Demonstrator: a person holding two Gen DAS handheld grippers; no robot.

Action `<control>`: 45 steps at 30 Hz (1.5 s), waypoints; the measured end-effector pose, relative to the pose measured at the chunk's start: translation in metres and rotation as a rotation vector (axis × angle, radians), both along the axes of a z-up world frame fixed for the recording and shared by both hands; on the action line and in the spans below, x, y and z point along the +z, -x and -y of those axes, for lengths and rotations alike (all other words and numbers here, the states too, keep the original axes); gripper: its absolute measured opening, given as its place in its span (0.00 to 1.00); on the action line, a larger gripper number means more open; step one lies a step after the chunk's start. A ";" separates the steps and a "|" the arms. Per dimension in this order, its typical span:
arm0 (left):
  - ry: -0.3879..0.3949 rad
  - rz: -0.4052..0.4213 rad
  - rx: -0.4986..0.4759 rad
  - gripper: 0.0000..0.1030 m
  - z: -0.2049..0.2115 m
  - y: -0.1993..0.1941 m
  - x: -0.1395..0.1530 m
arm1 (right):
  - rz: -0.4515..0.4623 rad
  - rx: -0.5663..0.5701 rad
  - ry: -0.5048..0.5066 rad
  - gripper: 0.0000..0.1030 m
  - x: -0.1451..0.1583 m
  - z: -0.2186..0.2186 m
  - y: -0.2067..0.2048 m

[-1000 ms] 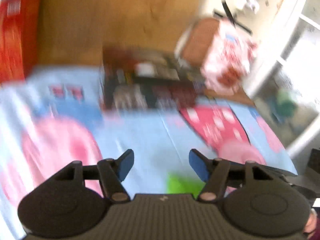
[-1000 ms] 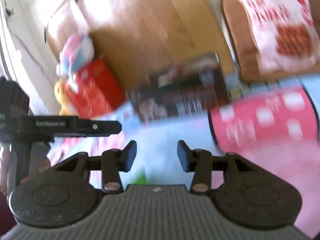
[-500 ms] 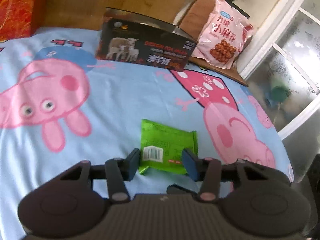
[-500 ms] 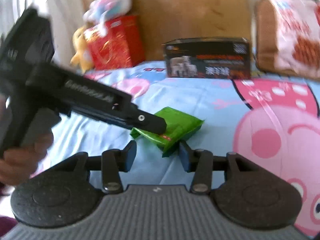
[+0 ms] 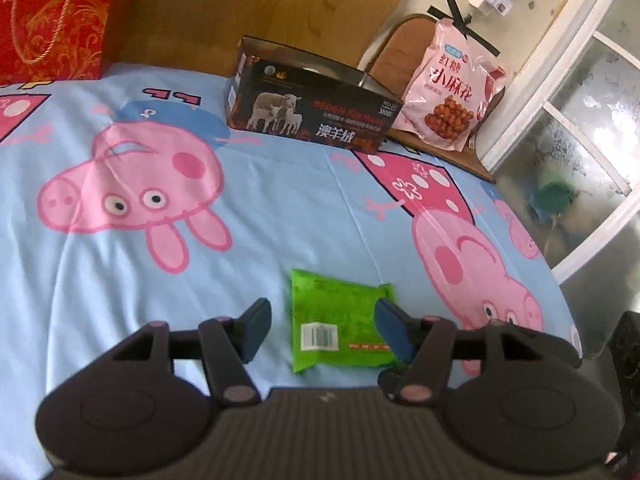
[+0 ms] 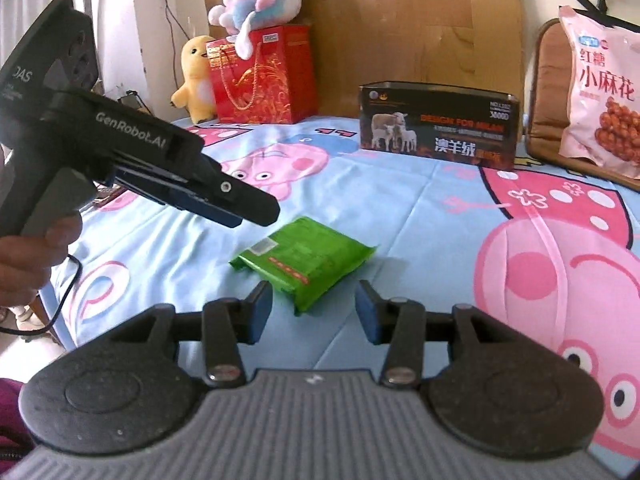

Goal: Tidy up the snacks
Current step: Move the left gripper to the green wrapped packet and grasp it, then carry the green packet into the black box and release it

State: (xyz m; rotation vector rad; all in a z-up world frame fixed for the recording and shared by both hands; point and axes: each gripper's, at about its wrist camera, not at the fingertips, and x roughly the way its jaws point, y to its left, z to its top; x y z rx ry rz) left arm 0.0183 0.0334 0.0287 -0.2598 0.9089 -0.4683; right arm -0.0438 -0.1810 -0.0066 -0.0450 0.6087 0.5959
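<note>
Green foil snack packet (image 5: 340,320) lies flat on the bed sheet (image 5: 120,300), toward the near edge and well clear of the other goods. Nothing looks sorted yet, so I'd call the task barely begun.

Left gripper (image 5: 322,330) hangs just over the packet with its jaws opening; the packet sits between the blue pads (image 5: 390,330), but they don't press on it. Right gripper (image 6: 314,310) is parted and empty, the packet's near corner just ahead of its tips.

Likely target: the open-topped black cardboard box (image 5: 308,114) with the sheep print, at the far edge. Its inside is hidden, so I can't tell if anything is in it. Pink glossy snack bag (image 5: 450,92) leans on a brown chair back beside the box, also untouched.

Packet is a thin, crinkly pillow pack with sealed fin ends; probably slippery. Sheet is soft printed cotton, slightly wrinkled.
</note>
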 end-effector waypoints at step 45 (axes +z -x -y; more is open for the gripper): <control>-0.003 0.178 -0.057 0.50 0.099 -0.236 0.059 | 0.254 -0.162 0.009 0.42 0.063 0.036 -0.205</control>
